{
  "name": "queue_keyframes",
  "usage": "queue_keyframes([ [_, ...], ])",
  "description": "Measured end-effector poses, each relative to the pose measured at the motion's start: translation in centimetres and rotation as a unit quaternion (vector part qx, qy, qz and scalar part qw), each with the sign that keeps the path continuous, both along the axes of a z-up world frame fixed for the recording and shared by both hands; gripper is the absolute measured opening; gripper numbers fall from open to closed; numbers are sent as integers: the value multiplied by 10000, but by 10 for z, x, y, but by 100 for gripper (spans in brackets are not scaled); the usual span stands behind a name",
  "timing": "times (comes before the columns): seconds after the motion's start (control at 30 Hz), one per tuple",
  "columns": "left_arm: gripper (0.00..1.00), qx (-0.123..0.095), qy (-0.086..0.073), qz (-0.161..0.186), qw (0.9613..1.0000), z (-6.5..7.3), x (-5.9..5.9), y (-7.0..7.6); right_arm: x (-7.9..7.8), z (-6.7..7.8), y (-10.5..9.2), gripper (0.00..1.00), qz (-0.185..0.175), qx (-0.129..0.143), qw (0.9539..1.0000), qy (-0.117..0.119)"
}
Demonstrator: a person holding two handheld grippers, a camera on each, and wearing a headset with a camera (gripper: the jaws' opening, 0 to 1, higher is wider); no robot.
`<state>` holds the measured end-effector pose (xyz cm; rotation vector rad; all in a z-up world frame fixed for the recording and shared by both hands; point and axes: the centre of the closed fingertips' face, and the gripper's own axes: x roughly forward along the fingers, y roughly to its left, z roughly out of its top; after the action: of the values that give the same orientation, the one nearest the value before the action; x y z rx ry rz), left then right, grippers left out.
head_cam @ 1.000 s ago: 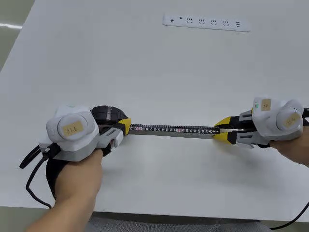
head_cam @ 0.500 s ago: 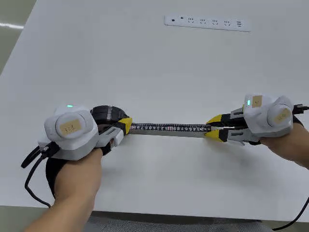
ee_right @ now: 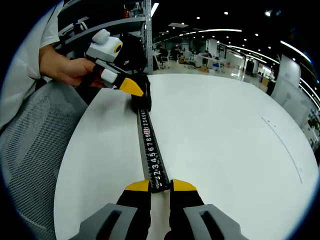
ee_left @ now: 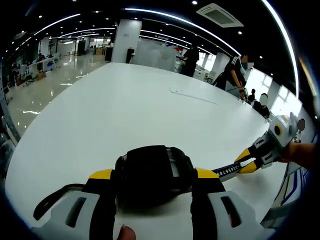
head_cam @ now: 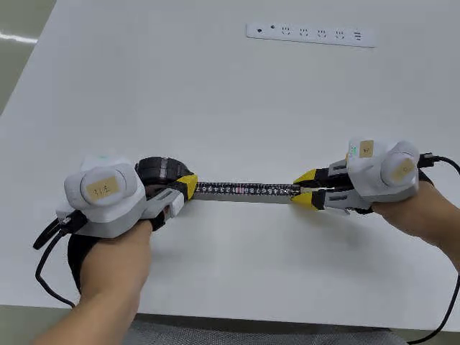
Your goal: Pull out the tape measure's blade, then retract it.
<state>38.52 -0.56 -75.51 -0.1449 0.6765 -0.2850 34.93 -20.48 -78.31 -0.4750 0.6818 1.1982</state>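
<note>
A black tape measure case (head_cam: 162,172) (ee_left: 155,172) rests on the white table, and my left gripper (head_cam: 185,188) (ee_left: 152,175) is shut on it. Its dark blade (head_cam: 244,190) (ee_right: 151,155) lies flat on the table, pulled out to the right, with printed numbers facing up. My right gripper (head_cam: 303,190) (ee_right: 160,186) is shut on the blade's end. In the right gripper view the case (ee_right: 141,95) lies at the far end of the blade, held by the left gripper (ee_right: 135,89). The left gripper view shows the right gripper (ee_left: 247,162) pinching the blade (ee_left: 229,171).
A white power strip (head_cam: 310,34) lies at the far side of the white table (head_cam: 215,93). Cables trail off the table's front edge behind both hands. A mesh chair (ee_right: 35,150) stands beside the table, and people (ee_left: 232,75) stand in the background.
My right gripper has moved left toward the case with the blade's end in it, so less blade shows. The left gripper and case have stayed put.
</note>
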Motion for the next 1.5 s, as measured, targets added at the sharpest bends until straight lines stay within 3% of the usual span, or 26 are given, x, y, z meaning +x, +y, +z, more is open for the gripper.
queue_keyframes([
  [1.5,56,-103,13,-17,9999,1,0,0,10,-4,78,10,311,308,9990,39],
])
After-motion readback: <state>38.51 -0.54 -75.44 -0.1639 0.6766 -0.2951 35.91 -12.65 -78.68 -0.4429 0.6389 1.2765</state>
